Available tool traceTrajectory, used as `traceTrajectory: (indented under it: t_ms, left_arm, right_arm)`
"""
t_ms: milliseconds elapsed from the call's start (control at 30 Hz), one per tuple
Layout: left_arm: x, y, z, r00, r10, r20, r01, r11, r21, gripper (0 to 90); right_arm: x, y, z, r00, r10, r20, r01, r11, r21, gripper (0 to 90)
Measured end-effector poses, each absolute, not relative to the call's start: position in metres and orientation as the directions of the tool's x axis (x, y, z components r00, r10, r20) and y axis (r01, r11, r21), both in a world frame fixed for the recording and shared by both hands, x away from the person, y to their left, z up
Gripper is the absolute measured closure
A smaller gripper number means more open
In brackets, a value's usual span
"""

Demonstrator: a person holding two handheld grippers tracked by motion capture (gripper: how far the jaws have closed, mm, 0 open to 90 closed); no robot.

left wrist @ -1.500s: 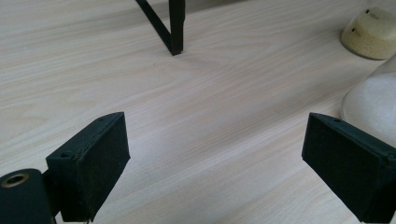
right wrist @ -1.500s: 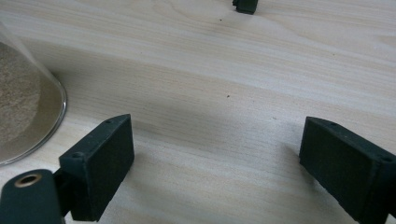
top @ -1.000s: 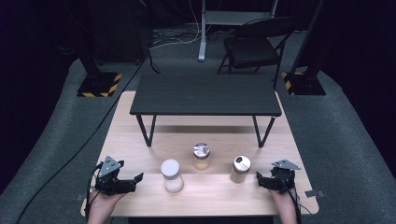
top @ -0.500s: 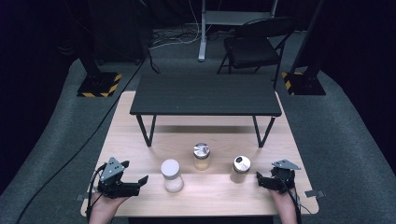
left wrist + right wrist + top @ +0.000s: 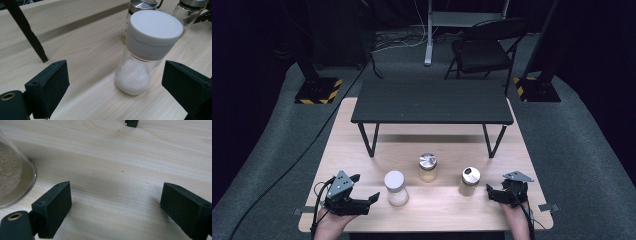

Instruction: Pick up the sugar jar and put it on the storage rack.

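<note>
At the table's near left, the left gripper (image 5: 373,198) pointed at the white-capped jar (image 5: 395,188), jaws apart, nothing between them. The jar stood upright just ahead. A sound grasp required centring the jaws on the glass below the cap. The right gripper (image 5: 490,192) rested with jaws apart and empty.

A light wooden table (image 5: 362,145) carries a low black bench (image 5: 432,102) on thin angled legs, set across its far half; behind it, on grey carpet (image 5: 587,150), stands a black folding chair (image 5: 484,50); beside the chair rises a pale metal post (image 5: 429,32) with cables (image 5: 394,40) trailing at its foot; two dark stands rest on yellow-and-black striped bases (image 5: 318,90), one at each far corner.
</note>
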State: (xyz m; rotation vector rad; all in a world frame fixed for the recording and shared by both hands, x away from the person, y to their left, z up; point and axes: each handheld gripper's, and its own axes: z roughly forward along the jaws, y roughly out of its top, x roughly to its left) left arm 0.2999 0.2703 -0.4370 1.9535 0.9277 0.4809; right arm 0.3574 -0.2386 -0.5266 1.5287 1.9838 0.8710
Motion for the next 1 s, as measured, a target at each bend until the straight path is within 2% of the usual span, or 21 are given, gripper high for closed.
traceTrajectory:
  t_ms: [1000]
  left_arm:
    - [0.306, 0.218, -0.447, 0.68, 0.734, -0.007, 0.37, -0.335, 0.866, 9.1]
  right_arm:
    - [0.358, -0.239, -0.527, -0.259, 0.966, 0.005, 0.657, 0.172, 0.734, 9.0]
